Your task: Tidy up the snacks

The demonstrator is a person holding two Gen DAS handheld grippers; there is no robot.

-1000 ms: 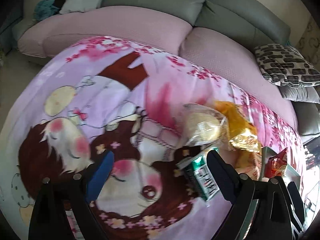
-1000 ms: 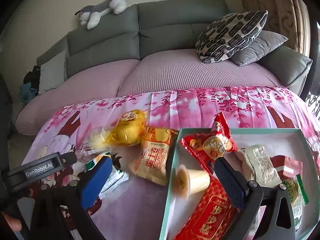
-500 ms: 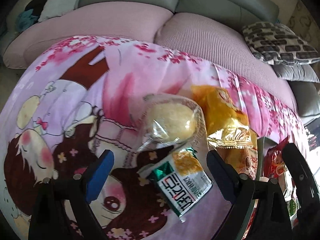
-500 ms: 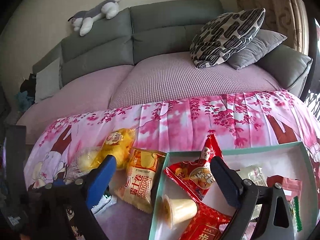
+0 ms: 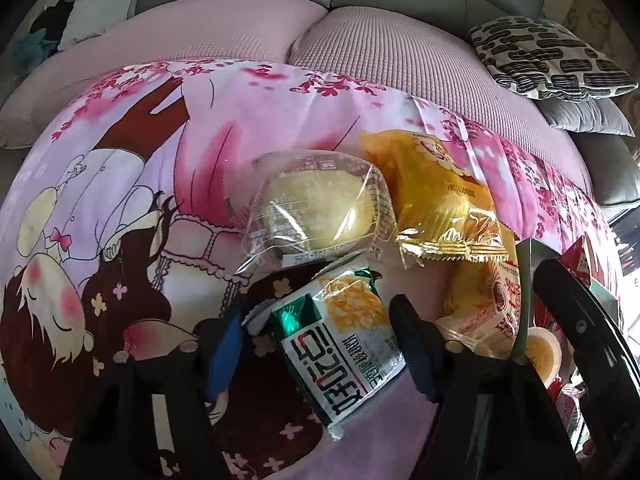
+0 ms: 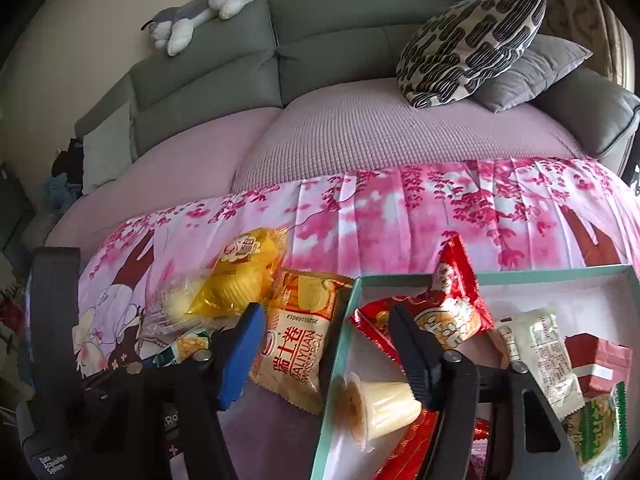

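You are in a home living room: a grey sofa at twelve o'clock, a plush toy on its back, patterned cushion at one.

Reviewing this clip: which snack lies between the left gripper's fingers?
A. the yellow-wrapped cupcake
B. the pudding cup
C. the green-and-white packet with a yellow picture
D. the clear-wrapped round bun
C: in the left wrist view the green-and-white packet sits between the closing fingers of the left gripper, with the clear-wrapped bun and yellow cupcake lying beyond the fingertips.
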